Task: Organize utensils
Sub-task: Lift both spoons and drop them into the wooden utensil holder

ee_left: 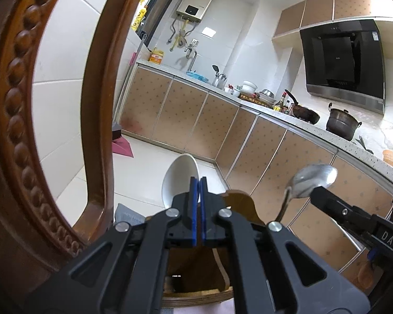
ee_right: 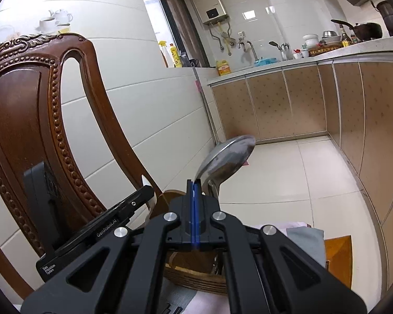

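Observation:
My left gripper (ee_left: 199,180) is shut on a white ceramic spoon (ee_left: 179,180), whose bowl stands upright beyond the blue pads. My right gripper (ee_right: 195,183) is shut on a metal spoon (ee_right: 226,157), bowl up; it also shows in the left wrist view (ee_left: 311,181). Both spoons stand over a brown wooden utensil holder (ee_right: 194,274), which also shows in the left wrist view (ee_left: 196,272) under the fingers. The left gripper's fingers (ee_right: 133,204) show at the left of the right wrist view, with a bit of the white spoon (ee_right: 146,181).
A carved wooden chair back (ee_right: 39,120) stands close on the left, also in the left wrist view (ee_left: 18,130). Kitchen cabinets (ee_left: 222,123) and a cluttered counter (ee_right: 327,49) run along the far side. A grey cloth (ee_right: 306,240) lies beside the holder.

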